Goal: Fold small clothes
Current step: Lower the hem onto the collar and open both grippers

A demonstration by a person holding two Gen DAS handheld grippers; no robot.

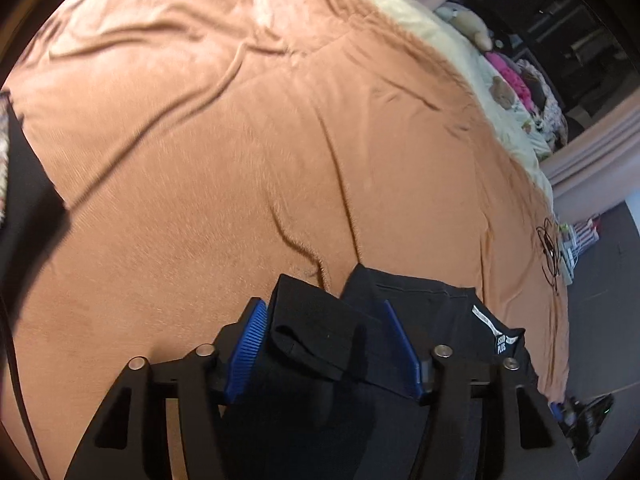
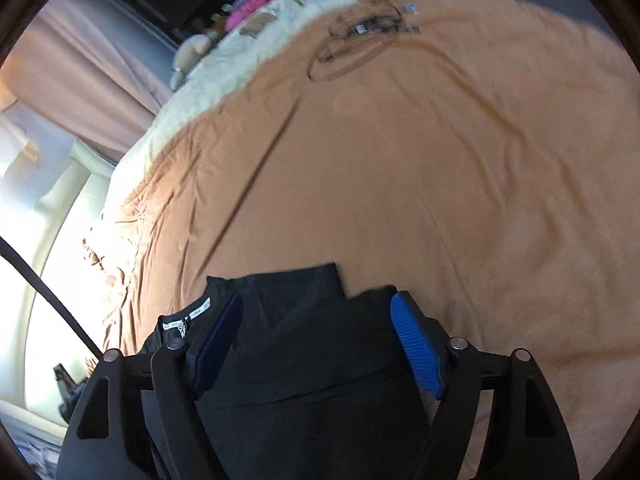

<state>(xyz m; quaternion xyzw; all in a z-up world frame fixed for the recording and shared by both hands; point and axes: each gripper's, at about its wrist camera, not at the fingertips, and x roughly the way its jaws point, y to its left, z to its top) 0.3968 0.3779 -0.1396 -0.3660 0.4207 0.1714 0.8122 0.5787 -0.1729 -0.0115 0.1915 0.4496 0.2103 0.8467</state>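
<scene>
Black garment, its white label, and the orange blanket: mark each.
Black garment (image 1: 320,332), left wrist view, folded top layer.
White label (image 1: 486,318), left wrist view, strip at collar.
Orange blanket (image 2: 440,180), right wrist view, bare middle.

"PLUS" on a white-lettered tag (image 1: 505,345) of the black garment (image 1: 424,300).

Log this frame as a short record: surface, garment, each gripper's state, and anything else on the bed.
surface: orange bedspread
garment: black garment, folded, white label showing
left gripper: jaws open, garment between the pads
right gripper: jaws open, garment between the pads
other: black cable at far edge; soft toys beyond
</scene>
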